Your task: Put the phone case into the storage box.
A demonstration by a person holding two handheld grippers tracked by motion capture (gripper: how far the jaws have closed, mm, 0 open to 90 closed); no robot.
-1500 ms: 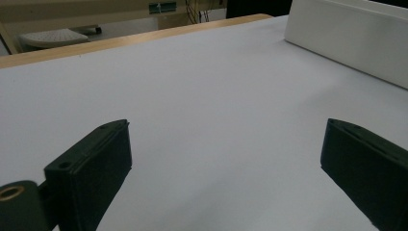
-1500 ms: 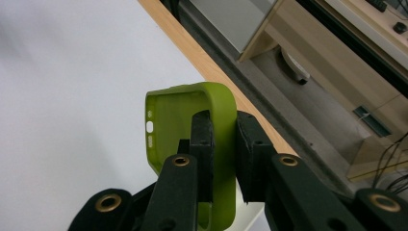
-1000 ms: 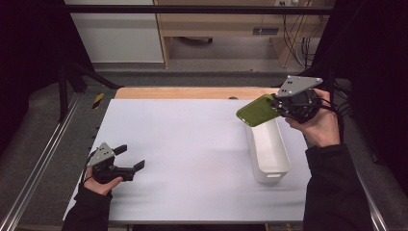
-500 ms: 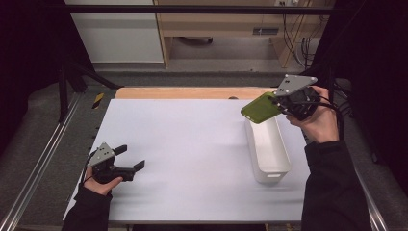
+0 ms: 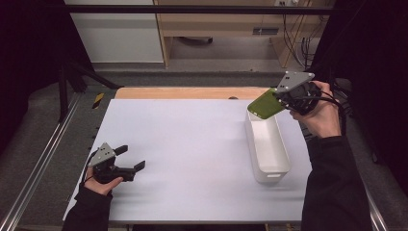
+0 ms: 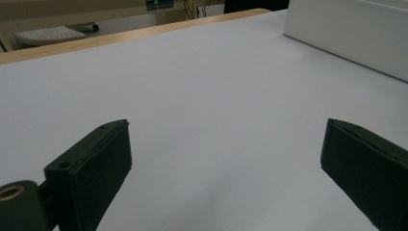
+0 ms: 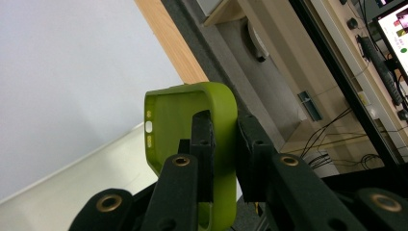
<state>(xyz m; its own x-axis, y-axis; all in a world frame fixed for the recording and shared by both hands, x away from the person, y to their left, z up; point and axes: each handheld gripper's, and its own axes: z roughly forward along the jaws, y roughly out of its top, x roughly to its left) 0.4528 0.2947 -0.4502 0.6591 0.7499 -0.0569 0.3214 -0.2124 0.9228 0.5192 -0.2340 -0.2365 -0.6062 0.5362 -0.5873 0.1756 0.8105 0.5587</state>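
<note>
1. The right claw pinches one side wall of a lime-green, soft-looking rubbery phone case between its nearly closed jaws and holds it in the air above the far end of a long white plastic bin; the hold by the rim leaves the body of the case free, which would suit lowering it into the bin.
2. In the right gripper view the phone case shows its hollow inside, with small button cut-outs along one wall, and the jaws clamp the wall from inside and outside.
3. The left claw rests low on the white counter near its front left corner, well apart from the bin, its jaws spread wide and holding nothing; it appears to be parked out of the way.
4. In the left gripper view the bare counter lies between the open jaws, and a wall of the white bin is cut off at the upper right edge.
5. The lower end of the case is hidden behind the claw's own links, and the bin's near end wall hides part of its floor; the rest looks bare.
</note>
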